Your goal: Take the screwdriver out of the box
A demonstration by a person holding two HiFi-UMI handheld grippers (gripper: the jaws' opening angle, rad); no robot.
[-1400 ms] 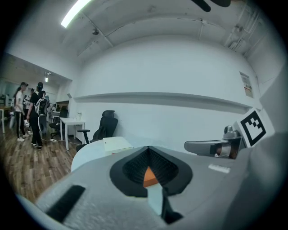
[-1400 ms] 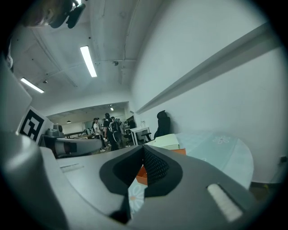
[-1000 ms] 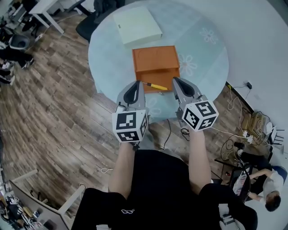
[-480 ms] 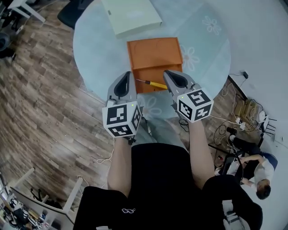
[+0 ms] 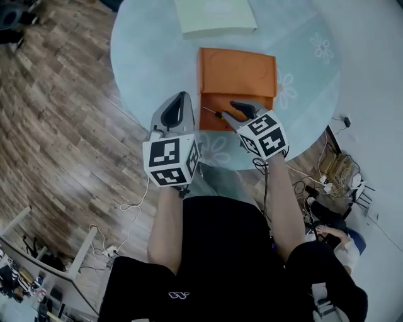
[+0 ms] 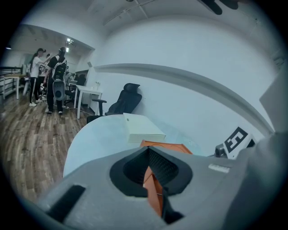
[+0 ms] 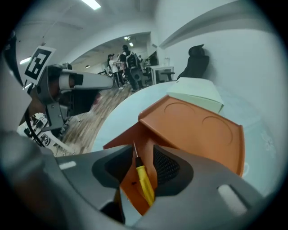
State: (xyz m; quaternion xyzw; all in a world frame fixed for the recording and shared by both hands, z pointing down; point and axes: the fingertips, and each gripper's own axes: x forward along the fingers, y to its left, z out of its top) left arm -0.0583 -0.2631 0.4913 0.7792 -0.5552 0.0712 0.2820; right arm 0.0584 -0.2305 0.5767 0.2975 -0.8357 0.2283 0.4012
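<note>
Lowered, right claw (image 5: pixel 224 113) opens around the screwdriver (image 7: pixel 145 184) in orange box (image 5: pixel 237 70); left claw (image 5: pixel 182 98) clenched; cream box (image 5: pixel 217 16) beyond.

The box (image 5: pixel 238 72) is showing matt orange plastic; the screwdriver (image 7: pixel 144 182) is showing a glossy yellow plastic handle and a metal shaft; the table (image 5: pixel 151 56) is presenting a smooth, faintly glossy top.
</note>
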